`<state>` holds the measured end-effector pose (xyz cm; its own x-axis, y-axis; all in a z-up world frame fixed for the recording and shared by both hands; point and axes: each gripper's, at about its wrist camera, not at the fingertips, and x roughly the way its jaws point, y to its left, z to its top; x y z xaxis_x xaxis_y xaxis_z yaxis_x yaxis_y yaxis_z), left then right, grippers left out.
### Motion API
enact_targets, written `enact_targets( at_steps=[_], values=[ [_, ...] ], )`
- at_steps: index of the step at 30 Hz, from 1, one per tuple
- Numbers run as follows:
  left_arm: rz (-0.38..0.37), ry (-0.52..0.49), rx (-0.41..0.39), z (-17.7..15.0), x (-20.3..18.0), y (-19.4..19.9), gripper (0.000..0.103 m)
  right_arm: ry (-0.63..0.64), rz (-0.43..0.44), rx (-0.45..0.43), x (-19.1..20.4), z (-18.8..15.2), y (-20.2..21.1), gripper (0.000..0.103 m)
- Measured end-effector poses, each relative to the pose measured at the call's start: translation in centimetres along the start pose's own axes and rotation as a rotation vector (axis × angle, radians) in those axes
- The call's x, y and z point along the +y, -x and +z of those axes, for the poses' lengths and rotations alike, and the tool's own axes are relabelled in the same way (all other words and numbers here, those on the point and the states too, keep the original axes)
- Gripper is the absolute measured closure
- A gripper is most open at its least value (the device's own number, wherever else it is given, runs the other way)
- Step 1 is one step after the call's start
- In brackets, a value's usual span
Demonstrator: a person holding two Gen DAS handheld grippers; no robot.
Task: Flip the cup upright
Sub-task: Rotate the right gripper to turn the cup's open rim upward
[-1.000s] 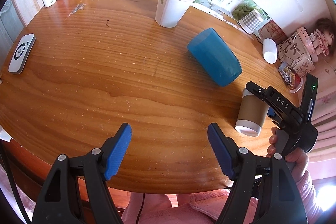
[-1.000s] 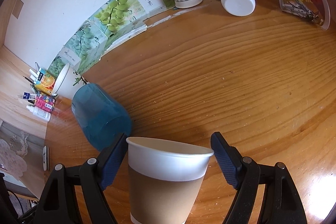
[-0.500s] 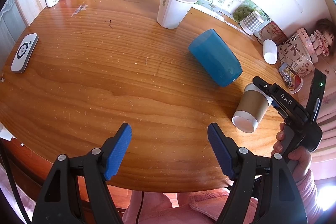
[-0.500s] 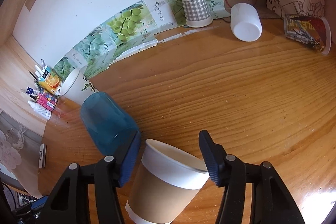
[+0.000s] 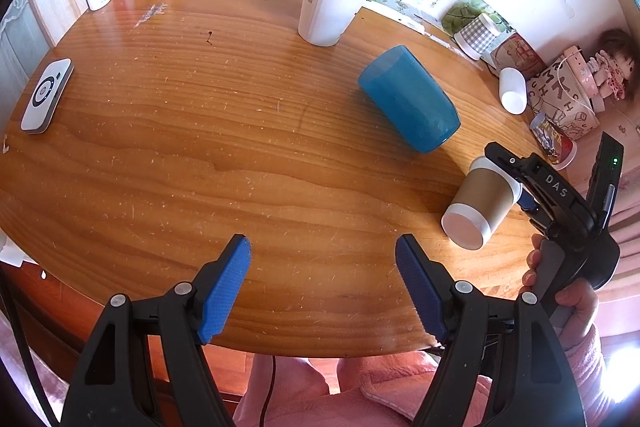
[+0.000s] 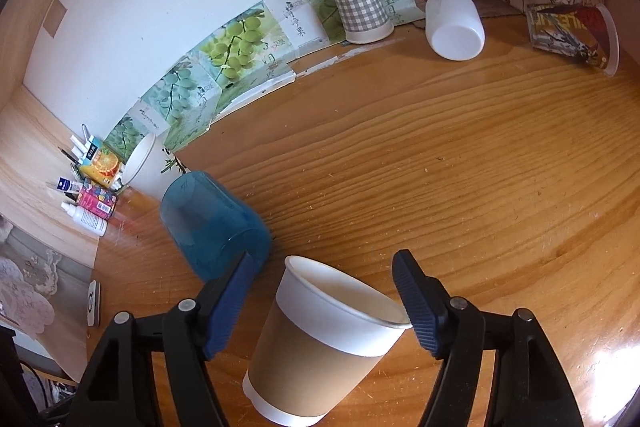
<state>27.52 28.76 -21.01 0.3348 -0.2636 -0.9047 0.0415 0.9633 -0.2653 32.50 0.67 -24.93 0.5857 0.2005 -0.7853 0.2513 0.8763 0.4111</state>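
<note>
The brown-sleeved white paper cup [image 6: 320,343] [image 5: 478,201] sat tilted near the wooden table's [image 5: 200,147] right front edge, its open mouth raised and its white base angled toward the front edge.

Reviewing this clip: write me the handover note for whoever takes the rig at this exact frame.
Left gripper: open, empty, hovering over the near edge of the table.
Right gripper: jaws straddle the brown paper cup near its rim. A gap shows at one finger, so a firm grip cannot be confirmed.
Brown paper cup: tilted, mouth towards the wall, base towards the person.
Blue cup: lying on its side just beyond it, untouched.
Done: nothing finished. The brown cup is not upright.
Left: bring the brown cup vertical, set it on its base, release.
</note>
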Motion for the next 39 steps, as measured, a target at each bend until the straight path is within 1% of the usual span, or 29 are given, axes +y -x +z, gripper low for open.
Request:
enact_targets(
  at_steps=[6, 13, 17, 22, 25, 28, 33, 35, 39],
  values=[
    [0.001, -0.006, 0.005, 0.0, -0.1, -0.1, 0.025, -0.149, 0.024, 0.078, -1.7, -0.1, -0.3, 0.029],
    [-0.002, -0.010, 0.010, 0.1, -0.3, -0.3, 0.025, -0.288, 0.044, 0.160, -3.7, -0.8, -0.4, 0.027],
    [-0.003, -0.015, 0.016, 0.2, -0.5, -0.4, 0.025, -0.339, 0.049, 0.196, -4.4, -1.1, -0.5, 0.027],
    [-0.001, -0.019, 0.023, 0.2, -0.6, -0.6, 0.025, -0.362, 0.062, 0.231, -4.5, -1.3, -0.9, 0.027],
    [0.003, -0.019, 0.026, 0.1, -0.6, -0.7, 0.025, -0.336, 0.050, 0.221, -4.0, -0.9, -1.0, 0.027],
    [0.008, -0.017, 0.025, 0.1, -0.5, -0.7, 0.025, -0.354, 0.048, 0.228, -4.0, -0.7, -0.8, 0.027],
    [0.005, -0.012, 0.034, 0.1, -0.4, -0.9, 0.025, -0.416, 0.014, 0.276, -4.8, -0.4, 0.2, 0.027],
    [-0.001, -0.014, 0.037, 0.2, -0.4, -1.0, 0.025, -0.461, 0.028, 0.287, -5.4, -0.6, 0.9, 0.023],
    [-0.014, -0.025, 0.047, 0.3, -0.6, -1.3, 0.025, -0.535, 0.031, 0.318, -6.2, -0.9, 1.5, 0.023]
  ],
)
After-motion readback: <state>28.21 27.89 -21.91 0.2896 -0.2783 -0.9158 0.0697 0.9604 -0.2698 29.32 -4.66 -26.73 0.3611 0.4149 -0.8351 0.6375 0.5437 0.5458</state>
